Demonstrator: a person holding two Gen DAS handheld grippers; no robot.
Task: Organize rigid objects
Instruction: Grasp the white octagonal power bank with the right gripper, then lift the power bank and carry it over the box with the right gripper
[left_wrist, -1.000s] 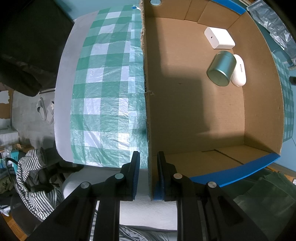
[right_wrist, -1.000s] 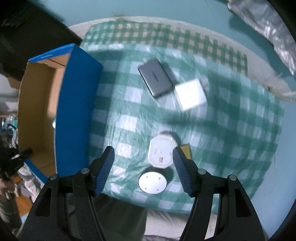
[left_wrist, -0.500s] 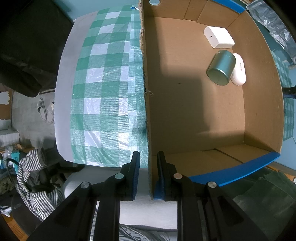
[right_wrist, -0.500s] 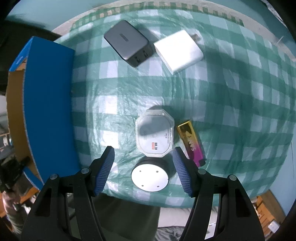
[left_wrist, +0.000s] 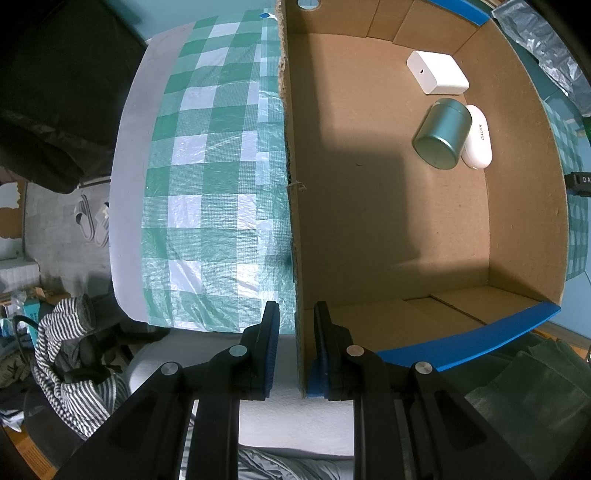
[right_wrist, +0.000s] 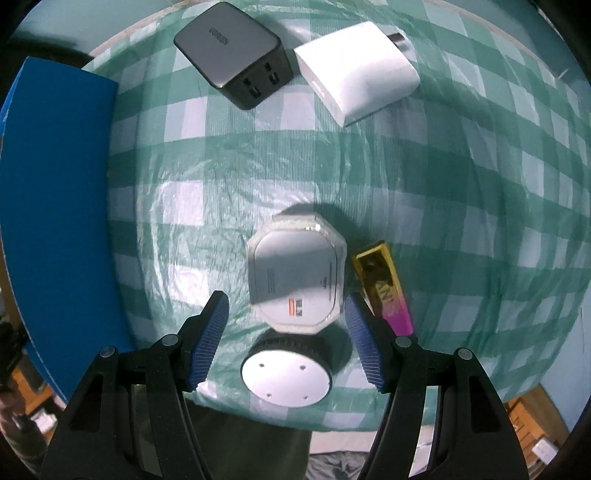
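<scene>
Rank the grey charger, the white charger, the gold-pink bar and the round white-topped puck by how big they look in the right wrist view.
1. white charger and grey charger: about alike, no ranking.
2. round puck, though nearest the camera.
3. gold-pink bar.

We identify the setting as a lived-in home room. A green-checked plastic cloth (left_wrist: 207, 206) covers the counter (left_wrist: 129, 206). Left of the jaws and below counter level, a pair of slippers (left_wrist: 92, 225) lies on the tiled floor (left_wrist: 48, 221), and striped clothing (left_wrist: 70, 362) is heaped just beside them among household clutter.
</scene>
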